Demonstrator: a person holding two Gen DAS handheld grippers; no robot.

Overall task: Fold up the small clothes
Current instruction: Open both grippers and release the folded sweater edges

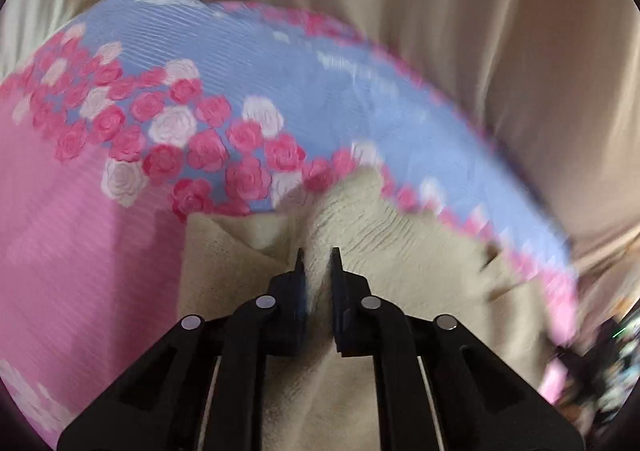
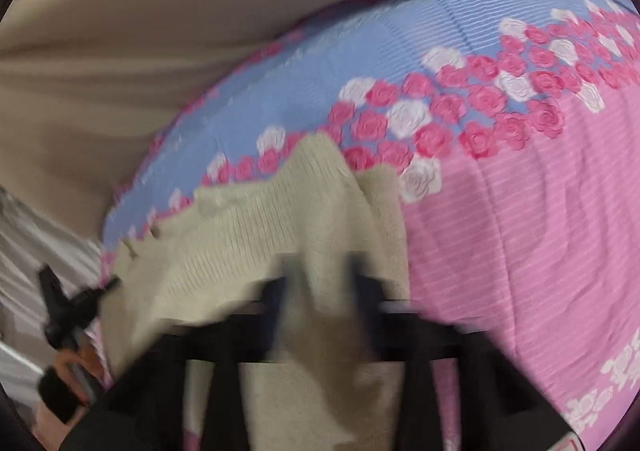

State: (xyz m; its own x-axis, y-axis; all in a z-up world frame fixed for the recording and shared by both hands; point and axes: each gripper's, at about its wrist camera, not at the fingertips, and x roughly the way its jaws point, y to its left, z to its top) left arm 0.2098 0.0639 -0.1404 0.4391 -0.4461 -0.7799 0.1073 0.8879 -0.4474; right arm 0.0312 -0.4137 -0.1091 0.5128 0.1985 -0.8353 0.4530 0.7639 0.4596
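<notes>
Left gripper (image 1: 318, 257) pinched on a raised ridge of the cream knit garment (image 1: 400, 251), fingers nearly together with cloth bunched between them. Right gripper (image 2: 320, 275) heavily motion-blurred; cloth appears draped between its fingers (image 2: 290, 283) and probably clamped, but cannot tell for sure. Garment stretched between the two grips, long axis running side to side across the bed, far part lying on the bedspread, near edge lifted. In the right wrist view, ribbed panel (image 2: 224, 235) running off to the left toward the other gripper (image 2: 72, 307), seen small at the left margin with the person's hand (image 2: 72, 363) below it. So: both claws on the near edge, well apart, each at one end; neither clearly nearer the middle. Looks like mid-fold; next move likely a carry of the near edge forward over the far part, away from the cameras, needing both ends level to avoid skew. Surface: quilted bedspread (image 1: 80, 251), pink field, blue band, pink and white roses, soft and giving. Beyond it, beige curtain (image 1: 440, 11) hanging in folds close behind the bed. Dark clutter at far right of left view, too blurred to identify.
</notes>
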